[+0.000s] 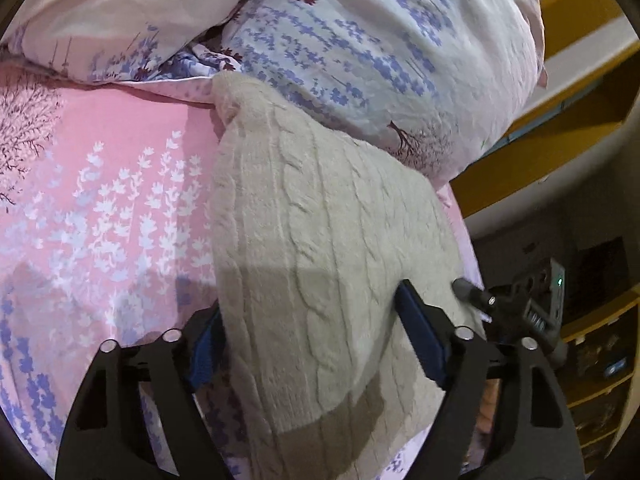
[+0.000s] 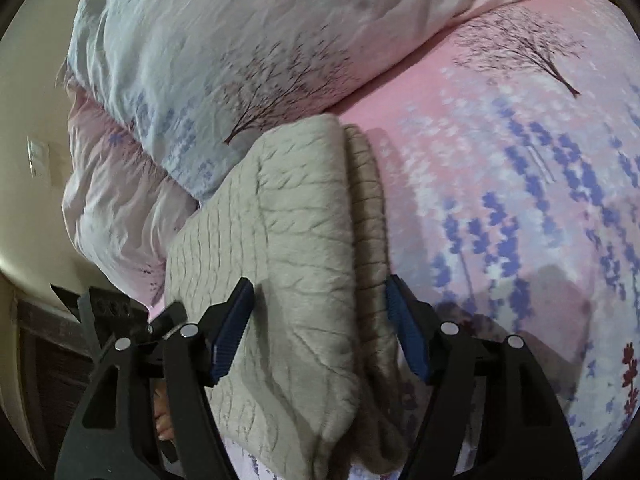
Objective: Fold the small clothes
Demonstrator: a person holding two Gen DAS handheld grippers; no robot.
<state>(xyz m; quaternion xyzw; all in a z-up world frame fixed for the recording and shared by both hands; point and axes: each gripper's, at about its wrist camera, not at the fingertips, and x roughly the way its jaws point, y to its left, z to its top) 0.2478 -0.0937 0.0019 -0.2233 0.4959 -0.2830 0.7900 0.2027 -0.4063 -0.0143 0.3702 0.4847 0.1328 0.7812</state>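
Beige knitted sweater on pink bedsheet, left tongs and right tongs tilted down, spread astride it

Beige cable-knit sweater, pink floral bedsheet

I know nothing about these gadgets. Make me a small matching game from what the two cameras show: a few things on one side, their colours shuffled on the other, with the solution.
Things:
1. cable-knit sweater
2. bedsheet
3. gripper pads
4. tree print

Colours:
A. blue
B. dark, bare-branched
C. beige
D. pink with pale and purple flowers

Pairs: 1-C, 2-D, 3-A, 4-B
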